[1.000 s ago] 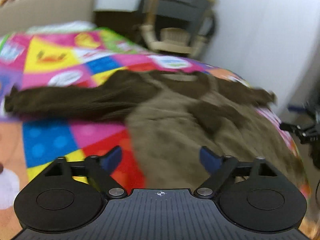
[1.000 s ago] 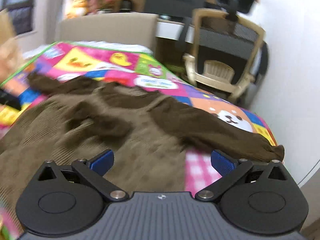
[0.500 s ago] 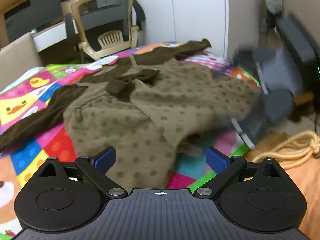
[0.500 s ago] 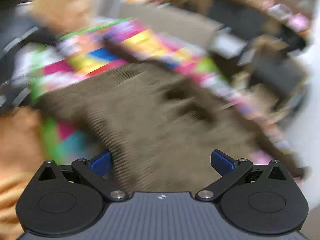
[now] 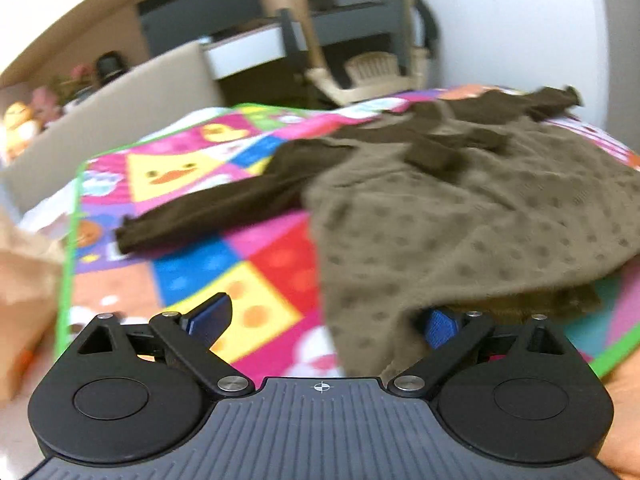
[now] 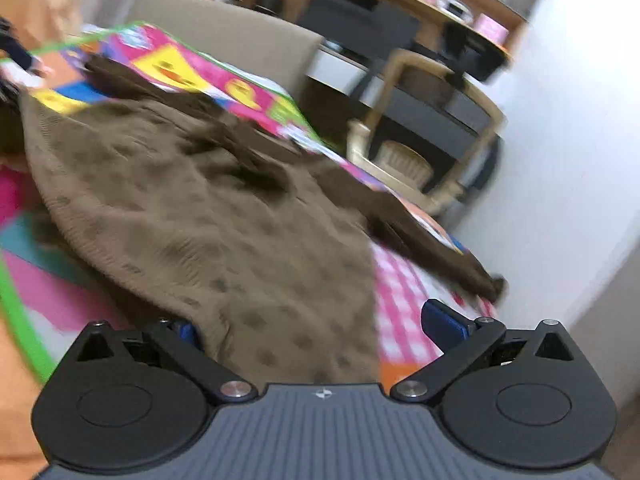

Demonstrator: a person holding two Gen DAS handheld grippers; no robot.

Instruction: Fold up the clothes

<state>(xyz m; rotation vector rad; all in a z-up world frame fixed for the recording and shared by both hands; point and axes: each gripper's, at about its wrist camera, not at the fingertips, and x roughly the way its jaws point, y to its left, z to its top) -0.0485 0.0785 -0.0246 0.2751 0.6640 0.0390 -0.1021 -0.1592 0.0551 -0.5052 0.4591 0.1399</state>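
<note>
A brown dotted dress (image 5: 472,220) with darker brown sleeves lay spread across a bright patchwork play mat (image 5: 224,276), its hem toward the mat's near green-trimmed edge and its collar toward the far edge. Both views were blurred.

The left gripper (image 5: 324,320) was spread wide at the dress's near left hem corner. The cloth ran down between its fingers, draping over the right blue pad and half hiding it, while the left pad stood clear over the bare mat. The right gripper (image 6: 320,328) was likewise spread wide at the near right hem corner, with the hem covering most of its left pad and its right pad free above the pink checked patch of the mat. Neither tool was pinching the fabric.

Only the left wrist view showed the left sleeve (image 5: 208,212), stretched out flat toward the mat's left edge, and the darker lining peeking from under the lifted hem on the right. It also took in a beige panel (image 5: 132,108) behind the mat's far left corner.

Only the right wrist view showed the right sleeve (image 6: 432,248) running out to its cuff near the mat's right edge, close to a white wall (image 6: 560,140). It also showed a shelf (image 6: 460,4) carrying small objects above a desk. A cream office chair (image 6: 424,152) beyond the mat's far edge appeared in both views.
</note>
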